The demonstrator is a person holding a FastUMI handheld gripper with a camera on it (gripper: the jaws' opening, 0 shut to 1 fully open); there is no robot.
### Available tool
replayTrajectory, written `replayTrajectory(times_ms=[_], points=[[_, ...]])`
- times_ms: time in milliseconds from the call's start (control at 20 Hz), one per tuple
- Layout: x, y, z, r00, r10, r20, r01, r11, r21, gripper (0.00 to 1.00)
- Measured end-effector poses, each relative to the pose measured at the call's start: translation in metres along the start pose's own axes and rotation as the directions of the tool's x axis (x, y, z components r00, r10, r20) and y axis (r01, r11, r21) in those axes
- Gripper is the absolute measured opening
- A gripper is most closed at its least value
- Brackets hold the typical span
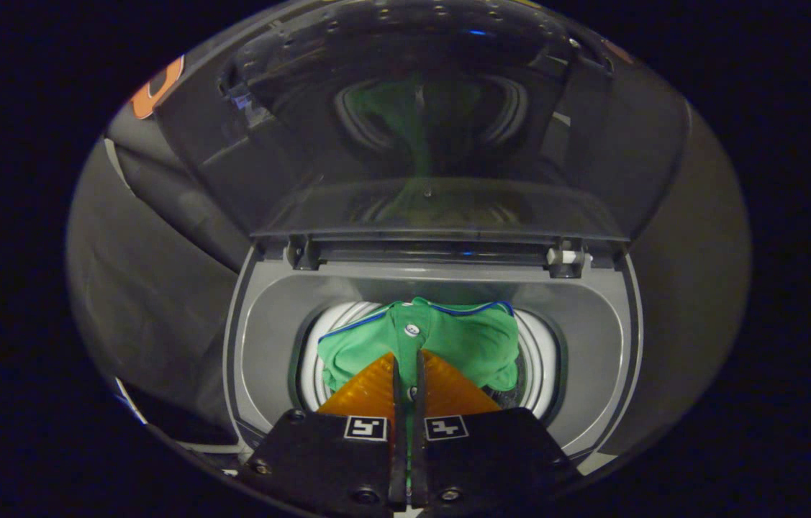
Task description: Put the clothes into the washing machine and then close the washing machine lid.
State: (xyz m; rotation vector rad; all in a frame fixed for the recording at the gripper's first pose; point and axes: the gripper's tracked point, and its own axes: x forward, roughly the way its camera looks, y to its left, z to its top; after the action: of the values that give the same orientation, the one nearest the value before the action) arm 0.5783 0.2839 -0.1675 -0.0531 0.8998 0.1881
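Holding green shirt (448, 338) over drum opening (542, 360) of washing machine (268, 324), claw (407, 360) pinching cloth, fingers nearly together with a fold between them. Shirt hanging partly inside drum, collar bunched just ahead of fingertips. Lid (434, 144) standing raised beyond. Judging: loading step. Needing next: lowering deeper, releasing, then reaching up for lid edge.

Gripper view: camera is riding on the gripper (407, 356), looking forward along its fingers (369, 388) and steeply down into the open top of the washing machine (261, 338). It is sitting close above the drum mouth (536, 367), facing the raised lid (434, 144) standing beyond. The fingers are pressing together on the green garment (463, 338).
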Motion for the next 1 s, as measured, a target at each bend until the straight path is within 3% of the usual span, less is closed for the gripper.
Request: replayTrajectory(times_ms=[800,1000], points=[[0.005,-0.005,-0.003,1.000,-0.020,-0.004,0.020,1.000,0.005,0.09],[0.003,-0.015,0.005,0.996,-0.079,0.027,0.080,0.996,-0.040,0.94]])
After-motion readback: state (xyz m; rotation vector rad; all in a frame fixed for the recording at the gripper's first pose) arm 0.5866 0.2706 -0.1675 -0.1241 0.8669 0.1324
